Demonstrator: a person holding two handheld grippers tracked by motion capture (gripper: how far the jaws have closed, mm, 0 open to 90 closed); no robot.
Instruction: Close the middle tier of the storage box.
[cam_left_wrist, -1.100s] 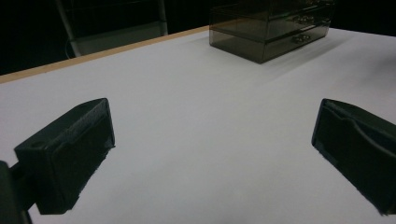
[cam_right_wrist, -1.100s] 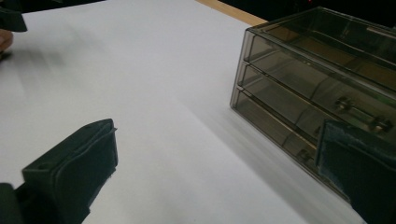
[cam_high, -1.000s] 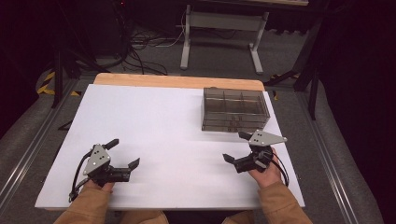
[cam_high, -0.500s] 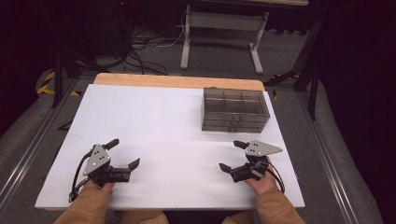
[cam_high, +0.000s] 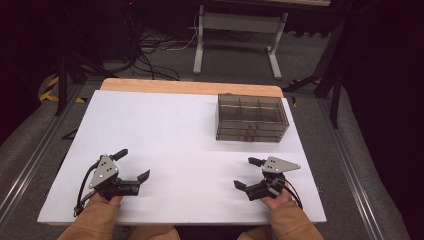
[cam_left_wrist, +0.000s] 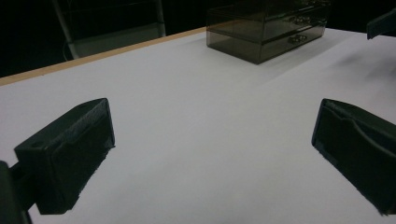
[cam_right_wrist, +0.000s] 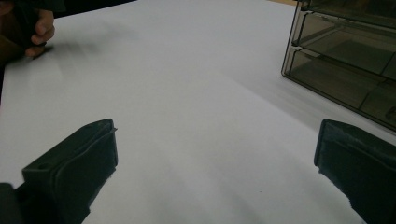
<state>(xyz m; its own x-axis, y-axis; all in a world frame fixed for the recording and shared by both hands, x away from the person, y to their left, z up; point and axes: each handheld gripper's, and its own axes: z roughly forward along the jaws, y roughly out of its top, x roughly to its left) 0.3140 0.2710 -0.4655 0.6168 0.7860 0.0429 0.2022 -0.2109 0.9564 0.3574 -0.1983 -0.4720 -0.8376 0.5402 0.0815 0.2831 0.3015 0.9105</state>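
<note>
Two grippers rest in my hands, both empty. My left gripper (cam_high: 134, 164) sits low on the white table (cam_high: 165, 135), jaws spread wide; my right gripper (cam_high: 248, 173) likewise gapes, near the smoky drawer box (cam_high: 252, 117) at the far right. No writing is legible anywhere. My right gripper view shows the box's stacked drawers close up, and my left hand (cam_right_wrist: 35, 28).

Drawer box (cam_high: 252, 118) sits far right on table (cam_high: 165, 125).

Dim room, dark surroundings; the white table (cam_high: 170, 135) is evenly lit from above, shadows soft, gripper views slightly blurred.
</note>
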